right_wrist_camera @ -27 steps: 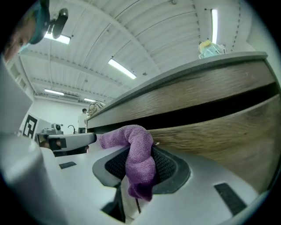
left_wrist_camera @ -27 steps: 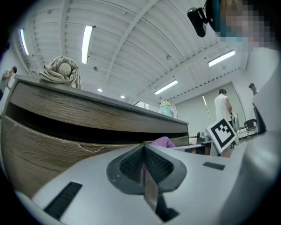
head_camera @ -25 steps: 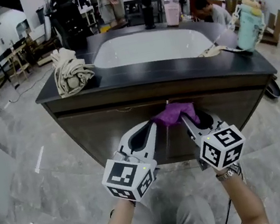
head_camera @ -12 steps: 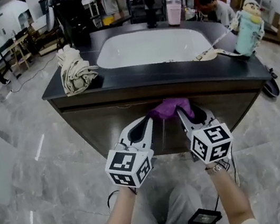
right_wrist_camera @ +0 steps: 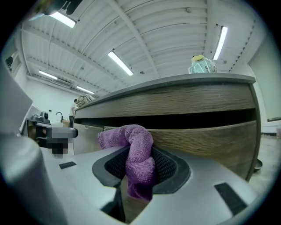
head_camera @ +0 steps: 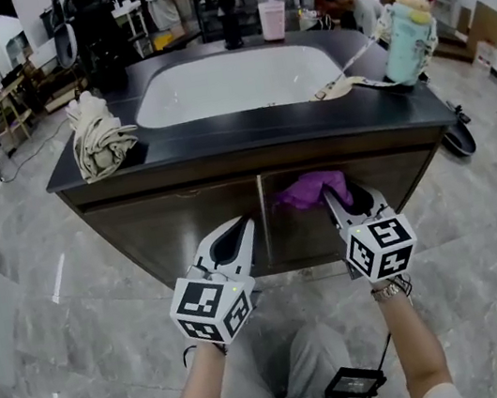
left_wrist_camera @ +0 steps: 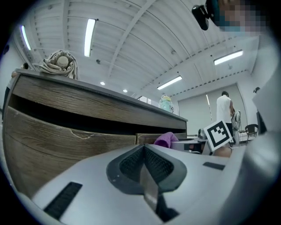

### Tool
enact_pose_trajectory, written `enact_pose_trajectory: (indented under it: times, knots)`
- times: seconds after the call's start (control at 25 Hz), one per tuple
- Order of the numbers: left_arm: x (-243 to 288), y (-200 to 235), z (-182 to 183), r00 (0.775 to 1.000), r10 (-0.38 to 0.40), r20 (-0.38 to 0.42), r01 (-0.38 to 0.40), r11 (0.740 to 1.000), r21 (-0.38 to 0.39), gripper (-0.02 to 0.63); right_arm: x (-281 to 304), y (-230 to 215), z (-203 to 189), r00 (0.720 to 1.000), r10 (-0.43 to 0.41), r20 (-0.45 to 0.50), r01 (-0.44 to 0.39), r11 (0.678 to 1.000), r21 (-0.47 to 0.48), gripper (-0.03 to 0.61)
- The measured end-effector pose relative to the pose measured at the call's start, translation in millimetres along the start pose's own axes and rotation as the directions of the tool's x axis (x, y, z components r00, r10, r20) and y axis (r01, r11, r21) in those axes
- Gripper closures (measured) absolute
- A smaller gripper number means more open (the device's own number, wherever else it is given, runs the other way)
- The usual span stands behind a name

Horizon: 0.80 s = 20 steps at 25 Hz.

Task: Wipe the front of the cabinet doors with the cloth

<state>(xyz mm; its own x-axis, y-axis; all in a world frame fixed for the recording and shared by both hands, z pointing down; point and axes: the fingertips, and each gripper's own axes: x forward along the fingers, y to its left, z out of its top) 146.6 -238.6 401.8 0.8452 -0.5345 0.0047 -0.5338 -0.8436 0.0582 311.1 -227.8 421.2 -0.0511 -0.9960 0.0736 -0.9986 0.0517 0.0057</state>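
Note:
A purple cloth is pinched in my right gripper, which is shut on it and holds it against the upper part of the right cabinet door. My left gripper is shut with nothing between its jaws. It hovers just in front of the left cabinet door, near the seam between the two doors. The cloth also shows small in the left gripper view.
The dark countertop above holds a white sink, a bundled beige cloth, a pale green bottle and a pink bottle. Grey marble floor lies all around. People and furniture stand at the back.
The right gripper has carried the cloth from the door seam onto the right door. The left gripper dropped slightly lower and left. My viewpoint has shifted back and upward.

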Motion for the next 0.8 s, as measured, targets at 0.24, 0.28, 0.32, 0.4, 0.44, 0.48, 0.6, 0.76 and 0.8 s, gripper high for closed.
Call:
enact_pose_trajectory:
  times: [0.24,0.28,0.32,0.4,0.44,0.48,0.6,0.76,0.8]
  knots:
    - [5.1,-5.7,-1.3,1.000,-0.007,0.004,0.007,1.000,-0.015,0.607,-23.4,-51.2,-4.3,0.997,-0.074,-0.012,0.074,0.997,-0.007,0.436]
    - [5.9,-7.6,-0.9,1.000,-0.012,0.005,0.012,1.000,-0.018,0.607,-27.3,-59.3,-4.7,0.996,-0.089,-0.011,0.089,0.996,0.000,0.436]
    - [6.7,-9.9,-1.0,1.000,-0.019,0.004,0.019,1.000,-0.021,0.607,-31.3,-67.5,-4.7,0.994,-0.105,-0.007,0.105,0.994,0.010,0.436]
    - [8.4,-15.8,-2.8,0.999,-0.035,-0.005,0.035,0.999,-0.015,0.607,-40.6,-85.4,-4.4,0.990,-0.140,0.000,0.140,0.990,0.033,0.436]
    - [9.5,-18.8,-3.7,0.999,-0.040,-0.008,0.040,0.999,-0.006,0.607,-45.9,-95.2,-4.1,0.987,-0.160,0.002,0.159,0.986,0.043,0.436]
    - [10.7,-21.6,-4.3,0.999,-0.044,-0.009,0.044,0.999,0.001,0.607,-51.5,-105.2,-3.8,0.984,-0.180,0.002,0.179,0.982,0.052,0.436]
    - [14.8,-27.7,-4.2,0.999,-0.049,-0.001,0.049,0.999,0.004,0.607,-65.3,-131.7,-3.3,0.974,-0.225,-0.003,0.225,0.972,0.065,0.436]
    - [18.7,-33.5,-2.3,0.998,-0.066,0.002,0.066,0.998,0.003,0.607,-74.5,-154.2,-3.1,0.966,-0.258,-0.010,0.258,0.965,0.043,0.436]
    - [19.3,-34.7,-2.3,0.998,-0.069,0.001,0.069,0.998,0.004,0.607,-76.1,-159.0,-3.3,0.964,-0.264,-0.013,0.265,0.964,0.035,0.436]
